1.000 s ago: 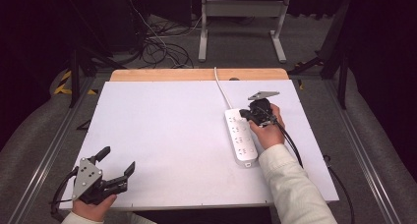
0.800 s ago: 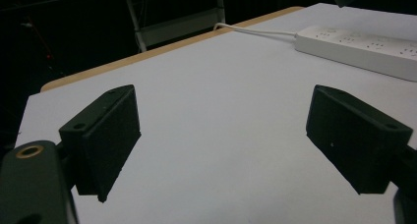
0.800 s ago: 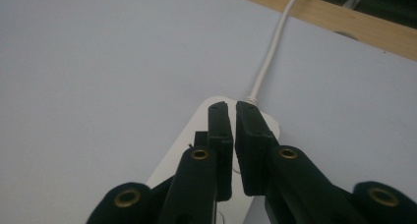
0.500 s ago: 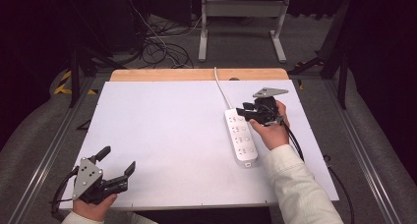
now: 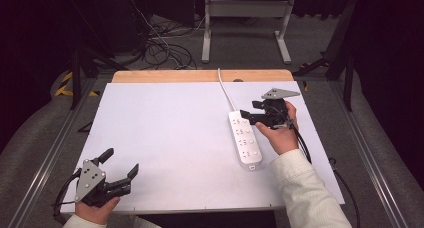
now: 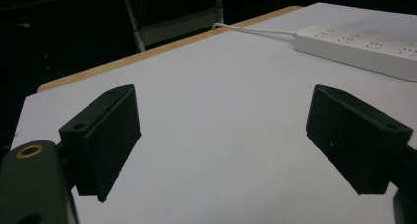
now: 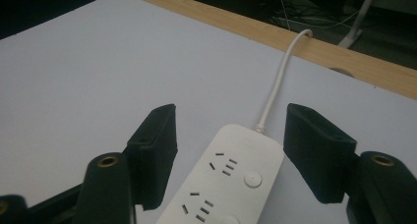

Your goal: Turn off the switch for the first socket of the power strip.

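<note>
A white power strip (image 5: 244, 139) lies on the white table top (image 5: 170, 133), right of centre, its cord (image 5: 226, 89) running off the far edge. My right gripper (image 5: 244, 114) hovers over the strip's far end, jaws apart after just opening, nothing pressed between them. In the right gripper view the strip (image 7: 223, 184) sits between and below the two black fingers (image 7: 155, 145), with the cord (image 7: 278, 86) leading away. My left gripper (image 5: 120, 164) rests open at the near left corner. Its own view shows wide jaws and the strip (image 6: 364, 44) far off.
A wooden strip (image 5: 200, 76) borders the table's far edge. Beyond it, cables (image 5: 165, 48) lie on the floor beside a white stand (image 5: 245, 23). Metal rails (image 5: 47, 158) run along both sides of the table.
My right gripper has lifted slightly off the power strip's far end and its jaws have spread apart. The left gripper has stayed put.
</note>
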The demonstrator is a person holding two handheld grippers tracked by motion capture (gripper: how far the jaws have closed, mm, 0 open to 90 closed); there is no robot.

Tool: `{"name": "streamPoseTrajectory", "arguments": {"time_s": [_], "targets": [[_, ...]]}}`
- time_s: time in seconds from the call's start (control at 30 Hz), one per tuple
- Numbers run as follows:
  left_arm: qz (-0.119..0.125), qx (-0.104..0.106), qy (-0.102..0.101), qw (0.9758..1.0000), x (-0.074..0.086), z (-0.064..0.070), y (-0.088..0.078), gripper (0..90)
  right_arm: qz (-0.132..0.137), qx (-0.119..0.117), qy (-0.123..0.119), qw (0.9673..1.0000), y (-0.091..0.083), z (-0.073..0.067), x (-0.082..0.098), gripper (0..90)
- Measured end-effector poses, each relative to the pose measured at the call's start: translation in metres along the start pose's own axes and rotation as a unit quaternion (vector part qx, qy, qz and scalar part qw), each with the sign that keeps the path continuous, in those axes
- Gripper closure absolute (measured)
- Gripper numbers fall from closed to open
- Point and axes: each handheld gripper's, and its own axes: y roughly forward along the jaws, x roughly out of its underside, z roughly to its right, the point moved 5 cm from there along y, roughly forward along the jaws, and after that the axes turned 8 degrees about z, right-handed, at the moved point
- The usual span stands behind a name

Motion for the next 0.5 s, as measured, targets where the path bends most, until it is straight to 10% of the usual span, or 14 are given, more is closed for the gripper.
{"name": "streamPoseTrajectory", "arguments": {"time_s": [0.5], "targets": [[0.002,0.0,0.002,1.0,-0.001,0.0,0.001,13.1,0.025,-0.006,-0.01,0.9996,-0.022,-0.005,-0.01,30.8]]}}
